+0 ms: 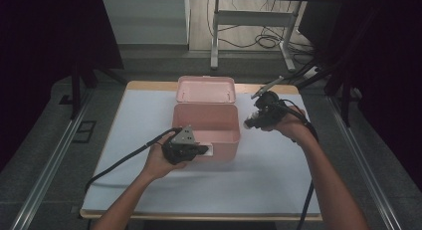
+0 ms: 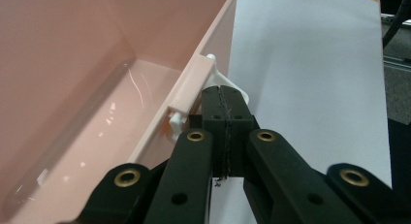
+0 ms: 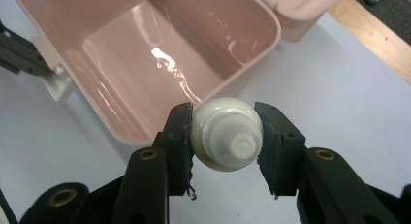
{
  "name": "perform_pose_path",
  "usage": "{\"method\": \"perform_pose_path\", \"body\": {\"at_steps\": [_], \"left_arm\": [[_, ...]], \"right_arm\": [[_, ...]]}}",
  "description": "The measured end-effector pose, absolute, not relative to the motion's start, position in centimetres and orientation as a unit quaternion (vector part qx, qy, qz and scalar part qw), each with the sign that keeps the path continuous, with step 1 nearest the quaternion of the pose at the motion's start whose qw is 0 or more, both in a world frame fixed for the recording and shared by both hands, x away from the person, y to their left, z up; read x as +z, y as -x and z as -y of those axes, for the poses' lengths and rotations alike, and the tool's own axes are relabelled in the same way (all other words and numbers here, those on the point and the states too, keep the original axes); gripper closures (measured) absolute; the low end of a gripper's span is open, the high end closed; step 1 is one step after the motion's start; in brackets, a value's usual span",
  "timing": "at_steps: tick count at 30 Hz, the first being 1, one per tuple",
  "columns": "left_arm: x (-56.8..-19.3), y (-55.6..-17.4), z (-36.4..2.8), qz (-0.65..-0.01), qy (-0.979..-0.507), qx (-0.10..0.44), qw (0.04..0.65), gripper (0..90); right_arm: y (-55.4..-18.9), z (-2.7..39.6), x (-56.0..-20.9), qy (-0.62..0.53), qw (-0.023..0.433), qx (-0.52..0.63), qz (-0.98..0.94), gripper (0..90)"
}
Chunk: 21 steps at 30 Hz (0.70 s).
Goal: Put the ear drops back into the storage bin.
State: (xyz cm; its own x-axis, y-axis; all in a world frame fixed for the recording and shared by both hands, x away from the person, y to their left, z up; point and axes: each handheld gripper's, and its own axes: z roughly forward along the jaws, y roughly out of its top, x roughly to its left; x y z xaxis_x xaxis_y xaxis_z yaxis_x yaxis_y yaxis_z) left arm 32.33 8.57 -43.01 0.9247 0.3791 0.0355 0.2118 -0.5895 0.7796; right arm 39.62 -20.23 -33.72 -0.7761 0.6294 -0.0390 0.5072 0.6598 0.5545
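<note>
A pink plastic box [image 1: 206, 110] stands open in the middle of the table, its lid [image 1: 205, 89] folded back behind it. My left gripper [image 1: 201, 150] is at the box's front wall. In the left gripper view its jaws [image 2: 224, 93] are shut, pad against pad, with the tips touching the white latch [image 2: 194, 88] on the pink wall [image 2: 72, 40]. My right gripper [image 1: 250, 123] hovers just right of the box. It is shut [image 3: 227, 122] on a small round white bottle [image 3: 227, 134] whose cap faces the camera. The box's inside [image 3: 160, 54] is bare and glossy.
A pale mat [image 1: 259, 175] covers the wooden table [image 1: 149, 84]. Black cables trail from both grippers toward the near edge. Beyond the table stand a desk frame [image 1: 215, 36] and floor cables; dark curtains close in both sides.
</note>
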Motion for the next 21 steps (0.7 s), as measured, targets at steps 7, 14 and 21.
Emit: {"method": "perform_pose_path", "body": {"at_steps": [7,14,21], "left_arm": [[-43.0,-32.3,-8.6,-0.166,-0.886,0.099,0.422,90.0],[-43.0,-32.4,-8.6,-0.166,-0.886,0.099,0.422,90.0],[-43.0,-32.4,-8.6,-0.166,-0.886,0.098,0.423,90.0]], "right_arm": [[-39.8,19.3,-33.4,-0.308,0.116,0.269,-0.905,60.1],[-40.1,19.1,-33.2,-0.31,0.116,0.273,-0.903,60.1],[-40.6,18.2,-33.0,-0.306,0.115,0.279,-0.903,60.1]]}}
